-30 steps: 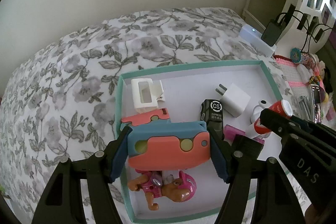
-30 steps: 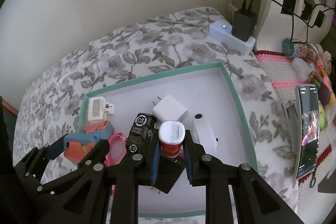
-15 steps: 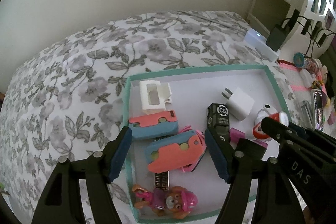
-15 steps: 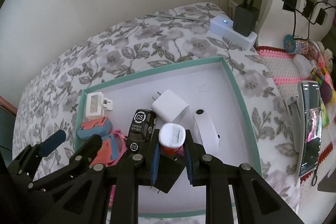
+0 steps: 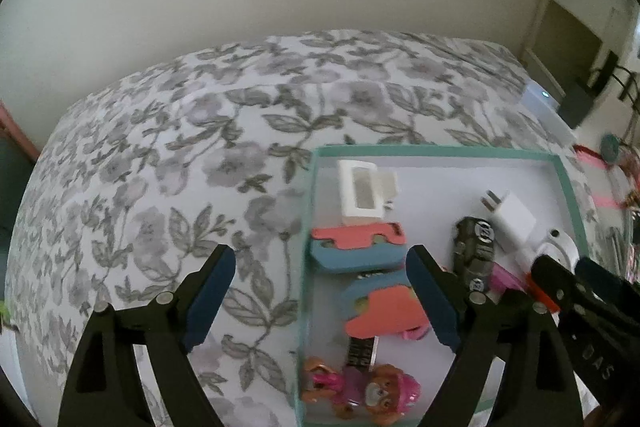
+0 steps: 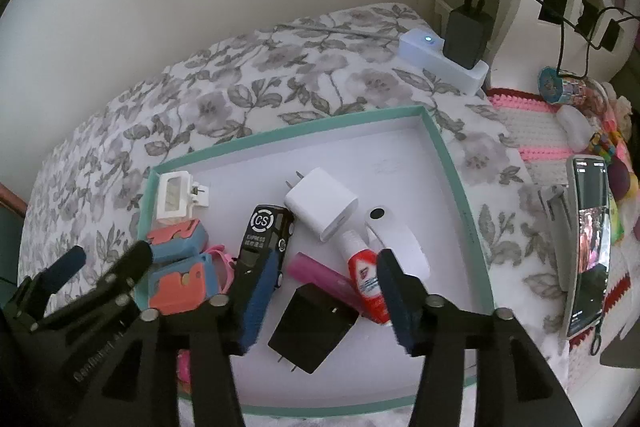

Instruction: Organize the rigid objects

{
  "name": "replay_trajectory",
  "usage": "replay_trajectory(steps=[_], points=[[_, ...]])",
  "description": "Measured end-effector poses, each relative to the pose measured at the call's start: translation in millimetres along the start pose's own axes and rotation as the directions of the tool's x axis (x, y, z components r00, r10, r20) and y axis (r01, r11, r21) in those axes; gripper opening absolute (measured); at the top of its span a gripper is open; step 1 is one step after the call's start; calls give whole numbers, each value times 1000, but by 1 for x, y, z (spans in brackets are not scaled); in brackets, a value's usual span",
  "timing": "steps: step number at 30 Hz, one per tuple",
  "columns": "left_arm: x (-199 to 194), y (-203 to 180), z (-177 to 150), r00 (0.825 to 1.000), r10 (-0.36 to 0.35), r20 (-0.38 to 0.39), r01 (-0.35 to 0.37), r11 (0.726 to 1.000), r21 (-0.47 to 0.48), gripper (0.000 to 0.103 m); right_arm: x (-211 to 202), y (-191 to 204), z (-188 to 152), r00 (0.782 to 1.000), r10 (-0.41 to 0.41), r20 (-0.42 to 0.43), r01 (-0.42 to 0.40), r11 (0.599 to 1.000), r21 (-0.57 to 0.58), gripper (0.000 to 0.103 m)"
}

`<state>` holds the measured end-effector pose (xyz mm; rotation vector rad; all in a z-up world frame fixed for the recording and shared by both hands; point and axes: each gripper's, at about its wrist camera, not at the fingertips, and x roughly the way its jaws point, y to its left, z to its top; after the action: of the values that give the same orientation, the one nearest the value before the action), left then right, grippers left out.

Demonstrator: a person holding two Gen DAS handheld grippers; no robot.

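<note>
A teal-rimmed white tray (image 6: pixel 448 163) lies on the floral bedspread and holds the objects. My right gripper (image 6: pixel 324 299) is open above the tray; the red-and-white tube (image 6: pixel 366 275) lies between its fingers, beside a pink stick (image 6: pixel 320 279) and a black charger (image 6: pixel 310 331). My left gripper (image 5: pixel 320 291) is open and empty over the tray's left rim (image 5: pixel 308 267). Two coral-and-blue toys (image 5: pixel 356 247) (image 5: pixel 384 307) lie in the tray. A black toy truck (image 6: pixel 266 231), a white charger (image 6: pixel 322 203) and a white holder (image 6: pixel 174 195) also lie inside.
A pup figure (image 5: pixel 360 387) lies at the tray's near left corner. A white power strip with black adapter (image 6: pixel 448 59) sits at the bed's far right. A phone (image 6: pixel 588 239), small toys and a crocheted mat (image 6: pixel 532 131) lie right of the tray.
My left gripper let go of the coral-and-blue toy and moved left. My right gripper opened and the red-and-white tube now lies in the tray.
</note>
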<state>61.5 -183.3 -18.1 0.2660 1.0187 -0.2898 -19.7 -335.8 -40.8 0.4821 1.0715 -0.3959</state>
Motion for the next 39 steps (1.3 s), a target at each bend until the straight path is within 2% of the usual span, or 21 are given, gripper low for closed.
replay_trajectory(steps=[4,8,15,26,39], points=[[6,13,-1,1000,26,-15,-27,999,-44,98,2,1,-1,1000,1,-6,-1,1000,0,73],[9,26,-2,998,58,-22,-59,995,-75,98,7,2,-4,1000,4,-23,-4,1000,4,81],[12,44,-4,997,67,-36,-71,991,-110,98,11,7,-10,1000,5,-28,-5,1000,-8,102],[-4,58,-10,999,44,-8,-45,992,-121,98,-3,23,-21,1000,13,20,-12,998,-56,103],[-28,63,-31,1000,24,9,-23,995,-101,98,-18,30,-44,1000,23,20,-21,997,-75,103]])
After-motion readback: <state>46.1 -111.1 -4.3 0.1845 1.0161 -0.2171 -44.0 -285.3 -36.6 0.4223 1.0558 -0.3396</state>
